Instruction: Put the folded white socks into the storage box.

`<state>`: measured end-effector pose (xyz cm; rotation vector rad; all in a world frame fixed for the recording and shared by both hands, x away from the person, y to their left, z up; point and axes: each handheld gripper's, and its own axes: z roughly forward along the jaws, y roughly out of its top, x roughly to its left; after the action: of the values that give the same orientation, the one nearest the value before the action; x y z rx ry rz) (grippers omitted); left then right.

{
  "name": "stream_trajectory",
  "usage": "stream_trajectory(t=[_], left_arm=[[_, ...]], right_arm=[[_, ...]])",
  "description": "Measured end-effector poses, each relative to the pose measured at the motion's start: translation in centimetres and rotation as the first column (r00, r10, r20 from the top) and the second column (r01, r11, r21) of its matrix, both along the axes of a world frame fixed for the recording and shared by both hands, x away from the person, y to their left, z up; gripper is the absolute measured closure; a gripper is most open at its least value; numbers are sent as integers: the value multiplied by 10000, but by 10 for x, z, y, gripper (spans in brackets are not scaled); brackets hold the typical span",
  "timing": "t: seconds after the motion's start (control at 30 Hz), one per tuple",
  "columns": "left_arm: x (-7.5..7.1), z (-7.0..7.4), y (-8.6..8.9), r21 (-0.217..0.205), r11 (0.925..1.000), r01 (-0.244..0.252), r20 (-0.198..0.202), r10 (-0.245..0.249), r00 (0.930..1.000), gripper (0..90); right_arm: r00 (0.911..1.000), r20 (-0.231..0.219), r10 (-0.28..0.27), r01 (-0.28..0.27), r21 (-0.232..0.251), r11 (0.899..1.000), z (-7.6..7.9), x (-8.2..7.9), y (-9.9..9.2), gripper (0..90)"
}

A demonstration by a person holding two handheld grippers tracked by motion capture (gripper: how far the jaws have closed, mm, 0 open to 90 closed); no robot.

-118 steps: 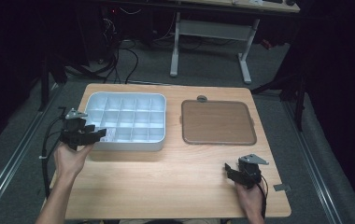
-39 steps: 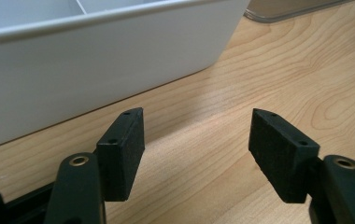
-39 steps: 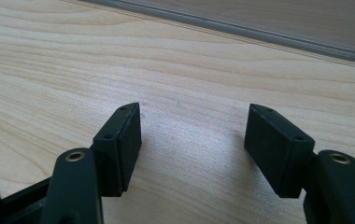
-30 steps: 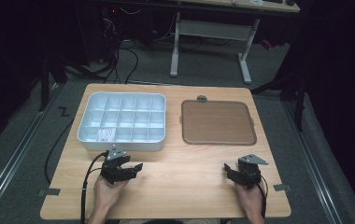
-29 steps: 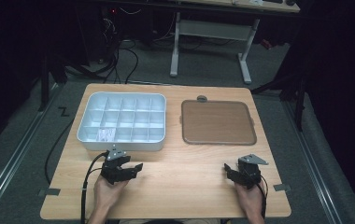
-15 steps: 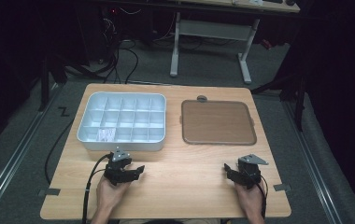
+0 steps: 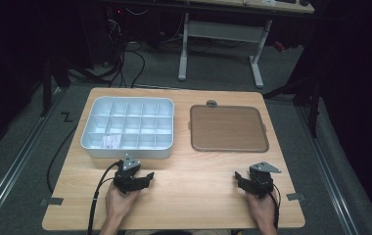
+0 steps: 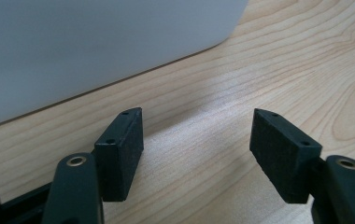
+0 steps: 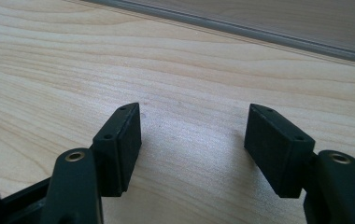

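From the high view, both tools are seen resting near the front edge of the light wooden table (image 7: pixel 194 196). The left gripper (image 7: pixel 145 177) is parked just in front of the white plastic compartment tray (image 7: pixel 90 132), which sits toward the rear left corner of the tabletop. Its jaws are held apart, with nothing between them. A small printed slip (image 7: pixel 110 141) is visible in one of the tray's front compartments. The right gripper (image 7: pixel 239 179) lies near the front right corner, jaws likewise apart and empty, well clear of the brown flat board with rounded corners (image 7: pixel 227 128) on the rear right side. A small grey round knob (image 7: pixel 211 103) is set just behind that board.

For a clean approach to the tray, the left gripper would best be lifted first, since the tray's front wall stands directly ahead of it.

In the left gripper view, the two black pads (image 8: pixel 122 147) are spread wide over bare wood, and the tray's pale wall (image 8: pixel 96 51) is seen close ahead, not touched.

In the right gripper view, the pads (image 9: pixel 119 142) are equally spread above the grain, and the board's grey rim (image 9: pixel 241 25) is crossed along the top, apart from them.

Nothing is found lying between either gripper and its neighbour.
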<state>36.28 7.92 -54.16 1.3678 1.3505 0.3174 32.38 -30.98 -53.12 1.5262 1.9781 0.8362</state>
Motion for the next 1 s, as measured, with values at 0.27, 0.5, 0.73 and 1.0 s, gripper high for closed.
stream_trajectory(t=[0.27, 0.5, 0.73, 1.0], left_arm=[[-5, -5, -8, 745, 9972, 76, 485, -113, 9988, 317], [-7, -6, -10, 828, 9966, -16, 494, -25, 9988, 288], [-8, -6, -10, 843, 9964, -33, 484, -8, 9988, 284], [-8, -6, -10, 841, 9965, -23, 478, -17, 9989, 282]], right_arm=[[10000, 3, 1, -1, -1, 10000, 0, 0, 0, 367], [10000, 0, -3, 3, 5, 10000, 0, 0, 0, 367], [10000, 1, -4, 4, 5, 10000, 0, 0, 0, 367], [10000, -12, 5, -5, 13, 10000, 0, 0, 0, 364]])
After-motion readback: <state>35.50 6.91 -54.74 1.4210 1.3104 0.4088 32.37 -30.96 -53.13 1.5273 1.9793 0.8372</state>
